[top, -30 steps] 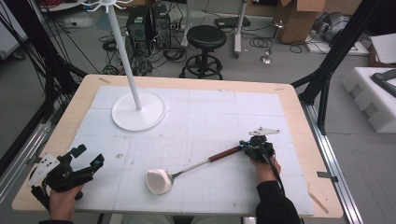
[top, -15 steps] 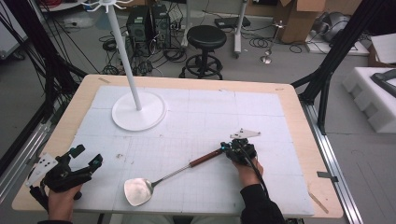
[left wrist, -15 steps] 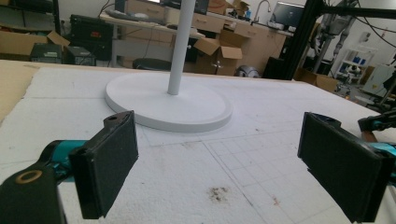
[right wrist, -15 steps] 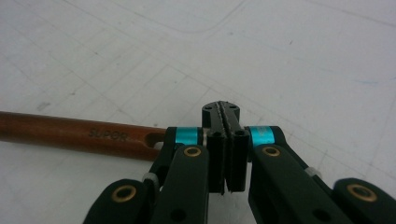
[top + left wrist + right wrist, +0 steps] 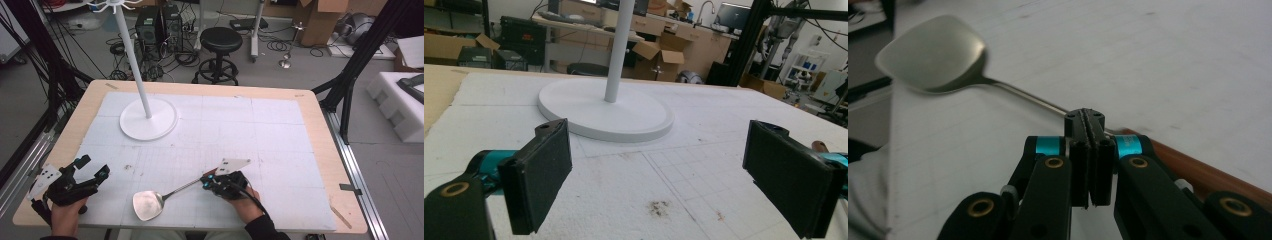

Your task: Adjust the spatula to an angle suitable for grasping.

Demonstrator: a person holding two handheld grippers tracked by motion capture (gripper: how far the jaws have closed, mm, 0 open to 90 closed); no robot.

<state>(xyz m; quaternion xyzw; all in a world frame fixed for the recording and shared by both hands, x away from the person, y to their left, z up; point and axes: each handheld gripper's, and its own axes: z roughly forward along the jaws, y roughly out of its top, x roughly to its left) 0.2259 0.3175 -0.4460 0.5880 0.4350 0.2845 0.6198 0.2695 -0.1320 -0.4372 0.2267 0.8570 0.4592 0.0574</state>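
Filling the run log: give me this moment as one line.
left gripper: open, empty, near table's left edge | right gripper: shut on spatula handle | stand: far left, untouched

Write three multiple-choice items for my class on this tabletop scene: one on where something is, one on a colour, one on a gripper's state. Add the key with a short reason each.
1. Where is the white stand?
A. far left part of the table
B. near right corner
C. on the floor

2. What colour is the spatula handle?
A. blue
B. reddish-brown
C. white

3. How do the left gripper jaws stand?
A. shut on the spatula
B. shut on nothing
C. wide open

Key: 1 A, its round base sits far left in the high view. 2 B, the right gripper view shows a reddish-brown handle beside the right gripper. 3 C, a broad gap of bare mat lies between them.
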